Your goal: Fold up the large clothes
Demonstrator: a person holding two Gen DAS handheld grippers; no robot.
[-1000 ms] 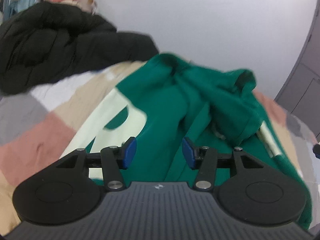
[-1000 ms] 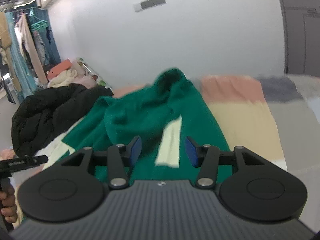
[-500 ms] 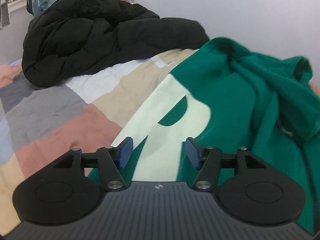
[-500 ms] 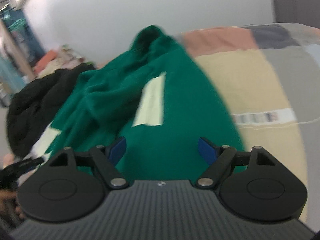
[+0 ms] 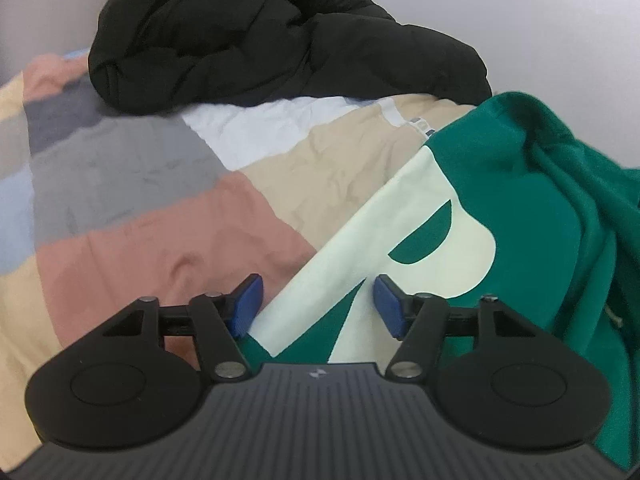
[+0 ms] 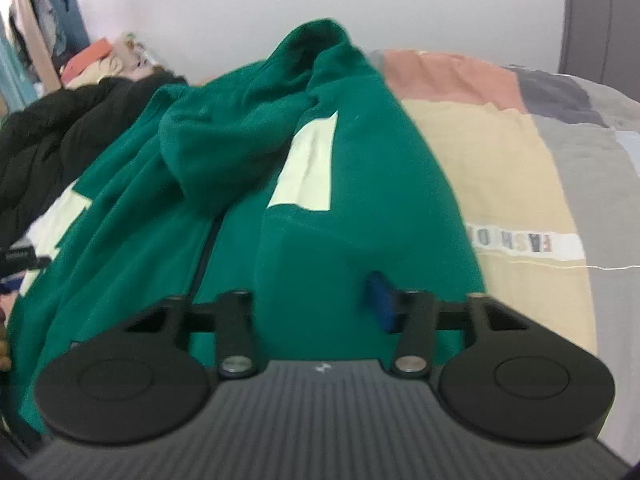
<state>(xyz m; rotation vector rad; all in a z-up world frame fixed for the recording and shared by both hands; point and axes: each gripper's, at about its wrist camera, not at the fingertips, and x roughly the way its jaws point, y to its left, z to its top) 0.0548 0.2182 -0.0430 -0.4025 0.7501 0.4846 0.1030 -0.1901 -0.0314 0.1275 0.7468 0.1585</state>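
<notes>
— Where do you have the two grippers?

— I hold both low over the bed, pointing forward along it. My left gripper (image 5: 316,300) sits at the left hem of the green hooded sweatshirt with pale cream lettering (image 5: 520,216), right at the edge where the fabric meets the patchwork bedspread in pink, beige, grey and white blocks (image 5: 160,248). My right gripper (image 6: 316,304) is at the garment's other side, pressed in close to a raised fold of the green cloth.

— What lies around them?

— The sweatshirt is spread lengthwise on the bedspread, its hood bunched up at the far end near the white wall (image 6: 280,0). A black puffy quilted jacket (image 5: 260,36) is heaped beyond my left gripper, well apart from it. In the right view I see a strip of printed letters (image 6: 516,244) on the bedspread just beside the sweatshirt's edge, and a grey wardrobe door (image 6: 604,20) at the far right. The right view is somewhat blurred.

— And the jaws?

— The left ones stand wide apart, blue pads (image 5: 246,306) either side of the cream lettering, gripping nothing. On the right they are also spread; a hump of green fabric fills the gap and covers the left pad, so only the right blue pad (image 6: 382,304) shows. They straddle the fold without closing on it.
</notes>
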